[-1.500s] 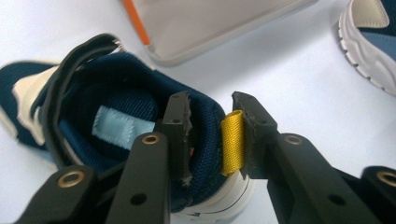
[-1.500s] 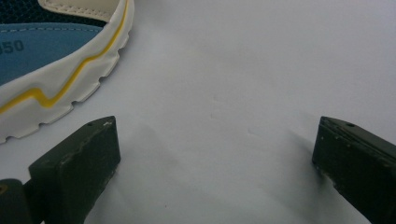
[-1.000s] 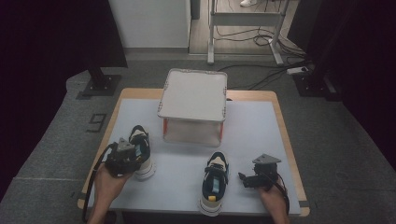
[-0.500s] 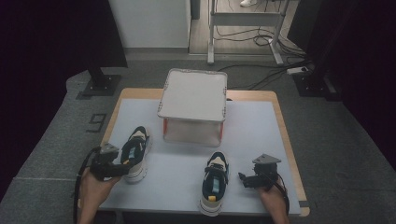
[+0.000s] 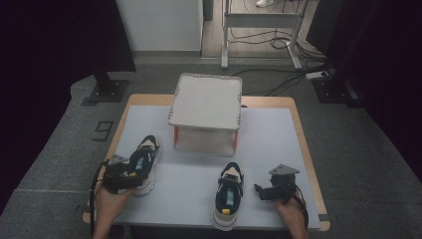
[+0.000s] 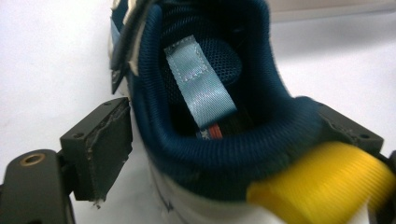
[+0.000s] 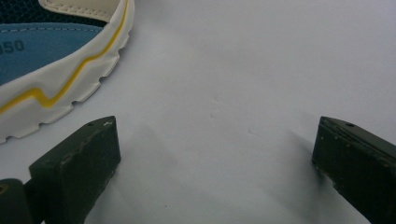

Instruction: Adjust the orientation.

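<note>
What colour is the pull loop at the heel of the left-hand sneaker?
Yellow; the heel pull loop of the navy-collared sneaker shows best in the left gripper view.

In the high view the counter (image 5: pixel 268 134) is evenly lit from above while the room around it falls dark. In the left gripper view the yellow loop (image 6: pixel 317 186) nearest the hand-held gripper is blurred; the shoe (image 6: pixel 210 93) beyond is sharper. In the right gripper view soft shadows spread from both jaws across the bright surface.
</note>
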Tool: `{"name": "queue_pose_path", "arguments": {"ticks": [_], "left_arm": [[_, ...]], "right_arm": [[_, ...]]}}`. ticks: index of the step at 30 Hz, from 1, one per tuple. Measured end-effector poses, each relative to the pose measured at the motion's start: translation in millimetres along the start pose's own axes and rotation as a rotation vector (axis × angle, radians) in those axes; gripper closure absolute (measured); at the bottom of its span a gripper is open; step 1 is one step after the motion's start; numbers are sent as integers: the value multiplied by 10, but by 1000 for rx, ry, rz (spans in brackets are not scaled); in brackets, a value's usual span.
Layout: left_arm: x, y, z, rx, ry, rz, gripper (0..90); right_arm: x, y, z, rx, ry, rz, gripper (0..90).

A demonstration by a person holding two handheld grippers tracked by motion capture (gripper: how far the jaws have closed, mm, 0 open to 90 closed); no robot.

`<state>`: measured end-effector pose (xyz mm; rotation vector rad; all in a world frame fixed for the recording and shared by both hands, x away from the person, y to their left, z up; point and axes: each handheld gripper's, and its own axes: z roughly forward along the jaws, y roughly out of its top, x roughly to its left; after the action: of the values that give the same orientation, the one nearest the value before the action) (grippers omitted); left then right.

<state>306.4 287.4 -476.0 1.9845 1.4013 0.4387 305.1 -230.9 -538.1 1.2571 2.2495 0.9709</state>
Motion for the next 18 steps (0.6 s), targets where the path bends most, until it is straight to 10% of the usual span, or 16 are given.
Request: {"name": "queue_pose_path", "arguments": {"ticks": [18], "left_arm": [[68, -14, 7, 19, 7, 33, 184]], "right_arm": [[1, -1, -1, -1, 0, -2, 5]]}}
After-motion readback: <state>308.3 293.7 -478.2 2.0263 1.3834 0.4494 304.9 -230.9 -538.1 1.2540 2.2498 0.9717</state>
